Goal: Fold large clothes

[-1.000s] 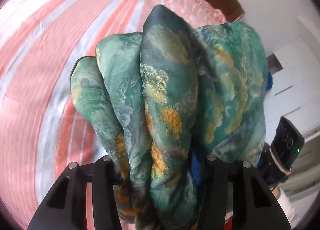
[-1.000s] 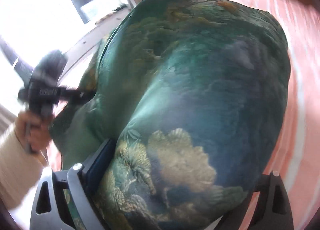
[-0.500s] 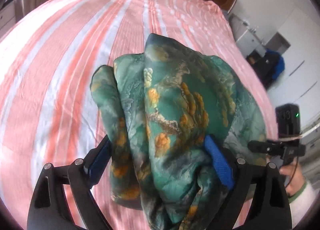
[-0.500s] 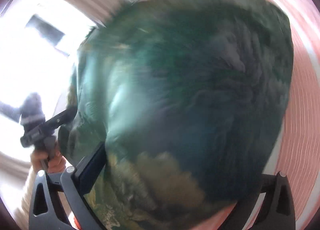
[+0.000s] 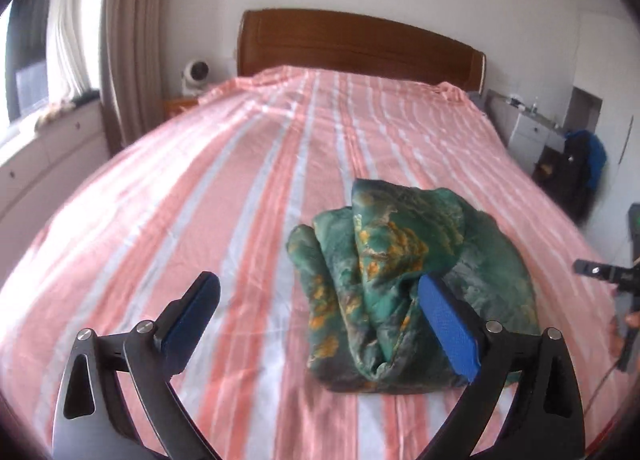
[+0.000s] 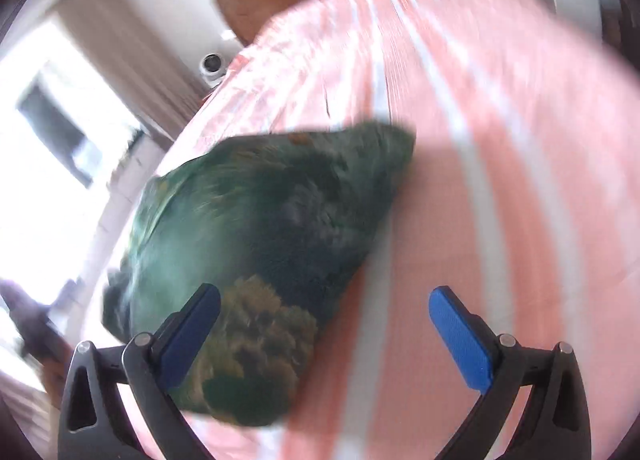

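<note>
A green garment (image 5: 400, 288) with gold and orange print lies as a folded bundle on the bed with the pink-and-white striped sheet (image 5: 200, 188). My left gripper (image 5: 318, 288) hovers above and in front of it, jaws opening wide, pads clear of the cloth; the right blue pad (image 5: 444, 324) overlaps the bundle only in the picture. In the blurred right wrist view the garment (image 6: 260, 260) sits to the left. My right gripper (image 6: 324, 300) is open and empty, its left finger (image 6: 192, 324) in front of the cloth. The right gripper's tip (image 5: 600, 274) shows at the left wrist view's right edge.
A wooden headboard (image 5: 360, 44) closes the far end of the bed. Brown curtains (image 5: 132, 40) and low white cabinets (image 5: 40, 148) line the left side, with a small white fan (image 5: 196, 74) in the corner. White drawers (image 5: 532, 132) and a dark bag (image 5: 580, 164) stand at the right.
Both grippers opened and let go of the green garment, then drew back and upward. The bundle now rests on the bed, farther off in both views.
</note>
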### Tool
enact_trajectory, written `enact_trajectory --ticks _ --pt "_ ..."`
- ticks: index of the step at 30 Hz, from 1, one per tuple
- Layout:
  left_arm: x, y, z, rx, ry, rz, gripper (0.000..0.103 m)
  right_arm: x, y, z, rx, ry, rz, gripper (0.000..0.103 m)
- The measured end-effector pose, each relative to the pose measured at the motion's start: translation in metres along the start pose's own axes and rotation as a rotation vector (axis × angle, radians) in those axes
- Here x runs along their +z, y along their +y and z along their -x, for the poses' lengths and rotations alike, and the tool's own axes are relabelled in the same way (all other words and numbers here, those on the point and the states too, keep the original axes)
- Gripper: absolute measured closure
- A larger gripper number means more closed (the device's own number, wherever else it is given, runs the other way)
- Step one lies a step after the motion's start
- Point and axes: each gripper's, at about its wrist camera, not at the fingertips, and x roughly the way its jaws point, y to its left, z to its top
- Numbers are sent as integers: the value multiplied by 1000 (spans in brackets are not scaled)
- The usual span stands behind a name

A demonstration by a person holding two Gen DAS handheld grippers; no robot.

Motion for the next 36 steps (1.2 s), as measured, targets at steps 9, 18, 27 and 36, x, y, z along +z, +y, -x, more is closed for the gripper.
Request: enact_trajectory --ticks 9,18,27,36 --pt "-35 -58 83 139 -89 -43 0 -44 36 146 -215 -319 101 0" --pt "-86 -91 97 94 66 43 0 -109 80 164 -338 -293 213 0" --pt "-110 -134 118 113 141 -63 0 -154 79 187 -377 -254 218 0" --pt "-118 -150 122 118 197 -118 0 -167 88 185 -377 -222 227 0"
